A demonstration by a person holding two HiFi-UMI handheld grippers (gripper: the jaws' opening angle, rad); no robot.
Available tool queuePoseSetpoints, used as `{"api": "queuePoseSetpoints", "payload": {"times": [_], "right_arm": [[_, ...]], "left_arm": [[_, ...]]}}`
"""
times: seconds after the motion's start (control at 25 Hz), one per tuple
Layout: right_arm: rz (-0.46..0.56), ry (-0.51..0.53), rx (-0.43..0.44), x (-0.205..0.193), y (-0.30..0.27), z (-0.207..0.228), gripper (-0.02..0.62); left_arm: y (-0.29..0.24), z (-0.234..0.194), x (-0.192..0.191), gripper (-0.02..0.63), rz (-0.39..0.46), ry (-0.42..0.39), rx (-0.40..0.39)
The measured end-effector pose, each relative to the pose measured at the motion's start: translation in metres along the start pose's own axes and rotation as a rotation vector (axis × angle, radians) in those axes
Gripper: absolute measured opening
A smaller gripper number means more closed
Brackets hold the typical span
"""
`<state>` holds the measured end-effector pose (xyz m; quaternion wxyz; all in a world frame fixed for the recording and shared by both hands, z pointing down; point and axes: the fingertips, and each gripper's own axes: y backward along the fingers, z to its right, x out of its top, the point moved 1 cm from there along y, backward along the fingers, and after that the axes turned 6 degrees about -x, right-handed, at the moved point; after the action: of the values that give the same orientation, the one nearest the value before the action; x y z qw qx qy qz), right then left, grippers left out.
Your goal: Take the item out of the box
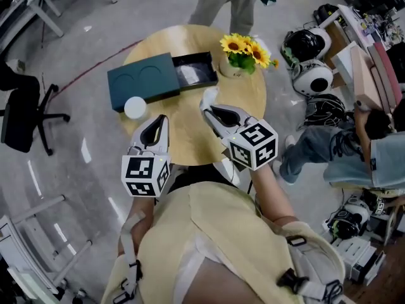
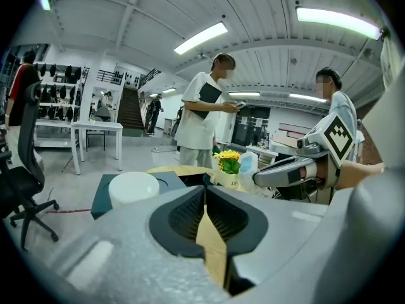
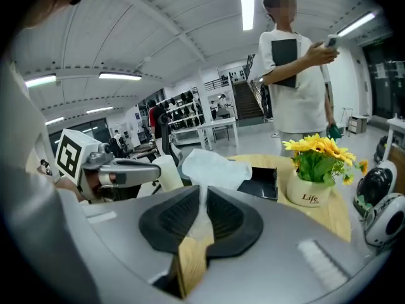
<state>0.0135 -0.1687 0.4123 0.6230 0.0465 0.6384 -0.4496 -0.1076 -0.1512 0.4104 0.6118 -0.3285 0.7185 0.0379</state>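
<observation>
The right tool (image 3: 204,195) is pinching a pale, crumpled, translucent plastic pouch (image 3: 212,166) between nearly closed pads, with the pouch sticking up beyond the tips. The left tool (image 2: 204,195) is hovering to its left with pads together on nothing, and only the round wooden bench (image 1: 186,124) is showing beneath them. The pouch is sitting just on the near side of the black inner tray (image 1: 214,68) and outside it. Whether it is touching the bench is not clear. The tray is standing slid out to the right of the dark teal rectangular box (image 1: 142,81) at the far left. A pale patch is showing in the tray, either lining or more contents. A white round object (image 1: 135,107) is resting at the box's near corner, and a white pot of yellow sunflowers (image 1: 240,56) is standing just right of the tray. The removal is looking all but done. The next move is likely calling for carrying the pouch to bare wood nearer the person, setting it down and opening the pads, clear of the pot.
</observation>
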Motion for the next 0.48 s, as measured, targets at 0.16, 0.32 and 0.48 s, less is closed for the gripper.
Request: {"api": "queuePoseSetpoints", "payload": {"times": [0.16, 0.32, 0.48], "right_arm": [[0.005, -0.015, 0.008, 0.0017, -0.0002, -0.0014, 0.044], [0.011, -0.023, 0.009, 0.0036, 0.0006, -0.0017, 0.044], [0.015, -0.021, 0.006, 0.0063, 0.0012, -0.0029, 0.044]], "left_arm": [[0.0012, -0.0002, 0.0001, 0.006, 0.000, 0.001, 0.000], [0.0003, 0.0010, 0.0007, 0.006, -0.001, 0.001, -0.007], [0.0016, 0.0003, 0.0025, 0.006, 0.008, 0.010, -0.013]]}}
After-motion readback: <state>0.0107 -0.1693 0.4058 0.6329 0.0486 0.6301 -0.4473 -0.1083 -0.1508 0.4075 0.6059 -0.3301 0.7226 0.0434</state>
